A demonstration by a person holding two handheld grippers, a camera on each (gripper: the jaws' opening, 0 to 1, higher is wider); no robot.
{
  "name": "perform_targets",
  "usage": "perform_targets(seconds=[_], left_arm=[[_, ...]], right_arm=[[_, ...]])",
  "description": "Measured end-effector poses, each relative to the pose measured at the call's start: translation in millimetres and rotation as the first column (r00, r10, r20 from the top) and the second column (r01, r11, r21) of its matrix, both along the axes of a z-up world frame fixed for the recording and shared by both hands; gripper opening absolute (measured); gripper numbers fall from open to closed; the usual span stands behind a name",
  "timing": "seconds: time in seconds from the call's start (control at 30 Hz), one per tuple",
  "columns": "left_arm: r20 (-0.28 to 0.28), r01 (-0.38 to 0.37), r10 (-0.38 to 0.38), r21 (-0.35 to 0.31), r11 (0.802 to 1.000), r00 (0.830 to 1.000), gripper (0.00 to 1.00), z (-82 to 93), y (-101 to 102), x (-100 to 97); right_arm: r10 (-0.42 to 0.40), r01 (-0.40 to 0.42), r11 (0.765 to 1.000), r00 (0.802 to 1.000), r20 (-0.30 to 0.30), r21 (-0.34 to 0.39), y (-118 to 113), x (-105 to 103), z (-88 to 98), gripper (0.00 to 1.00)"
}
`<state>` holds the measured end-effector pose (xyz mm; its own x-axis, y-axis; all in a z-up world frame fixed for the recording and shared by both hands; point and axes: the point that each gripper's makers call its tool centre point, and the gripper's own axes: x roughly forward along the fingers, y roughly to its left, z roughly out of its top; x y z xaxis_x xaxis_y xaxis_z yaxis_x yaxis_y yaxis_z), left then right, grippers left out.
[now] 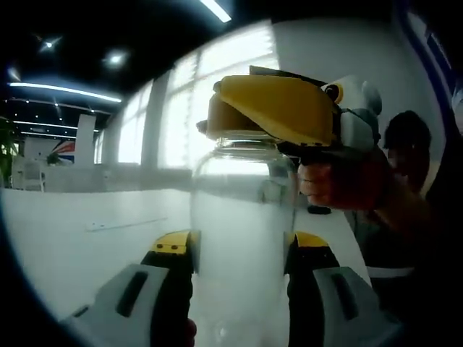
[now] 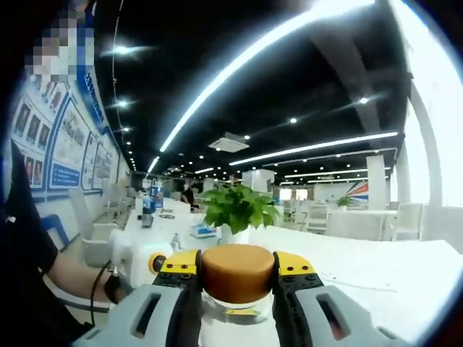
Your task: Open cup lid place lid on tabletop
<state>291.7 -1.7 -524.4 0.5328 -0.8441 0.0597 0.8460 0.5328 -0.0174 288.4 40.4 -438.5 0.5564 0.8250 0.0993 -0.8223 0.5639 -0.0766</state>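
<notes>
I find no text, label, brand or number that I can read in either view. In the right gripper view, the row of framed blue-and-white wall posters [image 2: 64, 155] along one side carries print and small pictures, but it is too small and blurred for me to make out. In the left gripper view, the distant red, white and blue banner [image 1: 64, 150] shows only bands of colour, and any lettering on it is not legible.

left gripper [image 1: 242, 249] fingers clamped, right gripper [image 2: 237, 275] fingers pinched — hand [image 1: 340, 181] gripping
</notes>
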Motion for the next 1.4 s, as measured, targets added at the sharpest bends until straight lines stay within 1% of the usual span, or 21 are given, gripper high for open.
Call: perform_targets(seconds=[0.1, 0.17, 0.27, 0.37, 0.43, 0.53, 0.57, 0.6, 0.67, 0.7, 0.73, 0.9, 1.0, 1.27, 1.4], left_arm=[[-0.001, 0.001, -0.001, -0.004, 1.000, 1.000, 0.40, 0.2, 0, -0.1], [-0.001, 0.001, -0.001, -0.013, 1.000, 1.000, 0.40, 0.4, 0, 0.3], [-0.004, 0.007, -0.007, -0.027, 1.000, 1.000, 0.41, 1.0, 0, -0.3], [-0.008, 0.012, -0.013, -0.031, 0.999, 1.000, 0.42, 1.2, -1, -0.5], [-0.007, 0.014, -0.014, -0.026, 1.000, 1.000, 0.42, 1.0, -1, -0.7], [-0.007, 0.019, -0.019, -0.013, 1.000, 1.000, 0.41, 0.7, -1, -0.4], [-0.006, 0.019, -0.020, -0.009, 1.000, 1.000, 0.41, 0.5, -1, -0.4], [-0.006, 0.021, -0.021, -0.005, 1.000, 1.000, 0.41, 0.3, -1, -0.5], [-0.005, 0.022, -0.022, 0.001, 1.000, 1.000, 0.41, 0.0, -1, -0.6], [-0.005, 0.022, -0.022, 0.003, 1.000, 1.000, 0.41, -0.1, -1, -0.6], [-0.004, 0.022, -0.022, 0.005, 1.000, 1.000, 0.40, -0.2, -1, -0.6], [-0.004, 0.030, -0.030, 0.007, 1.000, 1.000, 0.40, -0.3, -1, -0.1], [-0.004, 0.032, -0.032, 0.010, 0.999, 0.999, 0.40, -0.4, -2, -0.3], [-0.005, 0.038, -0.038, 0.011, 0.999, 0.999, 0.40, -1.1, -3, -0.9], [-0.006, 0.036, -0.036, 0.007, 0.999, 0.999, 0.40, -1.2, -3, -1.1]], right_arm=[[0.059, -0.059, 0.998, 0.998, 0.001, -0.013, 1, -1, -0.1, 0.32], [0.093, -0.093, 0.996, 0.996, -0.016, -0.007, 2, 0, -0.4, 0.32], [0.136, -0.136, 0.991, 0.991, -0.016, -0.007, 3, -1, -0.5, 0.32], [0.189, -0.189, 0.982, 0.982, -0.008, -0.009, 3, -3, -0.3, 0.32], [0.235, -0.235, 0.972, 0.972, -0.003, -0.009, 4, -4, -0.2, 0.32], [0.297, -0.297, 0.955, 0.955, -0.002, -0.018, 5, -6, -0.1, 0.32], [0.324, -0.324, 0.946, 0.946, -0.001, -0.024, 6, -7, -0.1, 0.32], [0.344, -0.344, 0.938, 0.939, -0.014, -0.033, 6, -7, -0.7, 0.32], [0.386, -0.386, 0.921, 0.922, -0.010, -0.057, 7, -8, -0.5, 0.32], [0.403, -0.404, 0.913, 0.915, -0.022, -0.053, 8, -8, -0.5, 0.32], [0.421, -0.421, 0.905, 0.907, -0.018, -0.062, 8, -9, -0.6, 0.32], [0.511, -0.513, 0.858, 0.858, -0.048, -0.030, 7, -12, -1.2, 0.32], [0.544, -0.545, 0.838, 0.837, -0.061, -0.014, 7, -11, -1.4, 0.32], [0.549, -0.551, 0.834, 0.834, -0.059, -0.020, 7, -13, -1.5, 0.32], [0.546, -0.548, 0.836, 0.836, -0.054, -0.020, 7, -14, -1.6, 0.32]])
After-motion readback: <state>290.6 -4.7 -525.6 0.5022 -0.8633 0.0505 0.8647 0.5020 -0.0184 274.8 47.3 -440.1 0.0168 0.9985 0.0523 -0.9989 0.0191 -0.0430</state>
